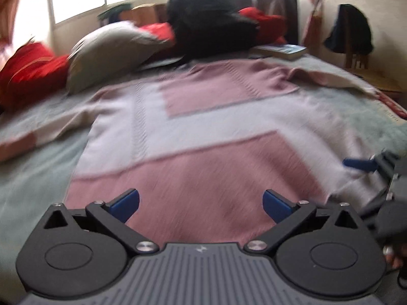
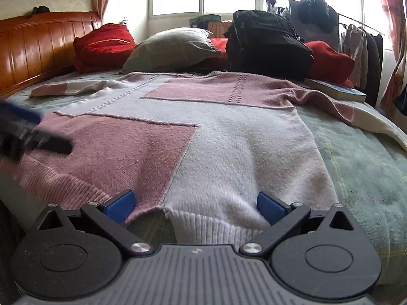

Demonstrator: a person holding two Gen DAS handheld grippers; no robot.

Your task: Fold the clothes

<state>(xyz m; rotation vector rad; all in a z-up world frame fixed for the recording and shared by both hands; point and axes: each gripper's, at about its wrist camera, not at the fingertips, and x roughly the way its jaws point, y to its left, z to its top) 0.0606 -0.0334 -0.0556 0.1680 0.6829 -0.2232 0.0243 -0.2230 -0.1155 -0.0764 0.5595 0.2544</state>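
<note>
While flat, the sweater [image 2: 216, 137] points its neckline toward the pillows [image 2: 170, 48].

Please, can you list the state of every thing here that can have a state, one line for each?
Sweater: spread flat on the bed, unfolded, sleeves out to both sides.
Left hand-held gripper: open, over the pink hem, holding nothing.
Right hand-held gripper: open, at the white hem, holding nothing.
Book: closed, lying flat.
Black backpack: standing upright.
Grey pillow: lying tilted.

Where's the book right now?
The book lies on the far right of the bed, beside the black backpack and just beyond the sweater's right sleeve.
</note>
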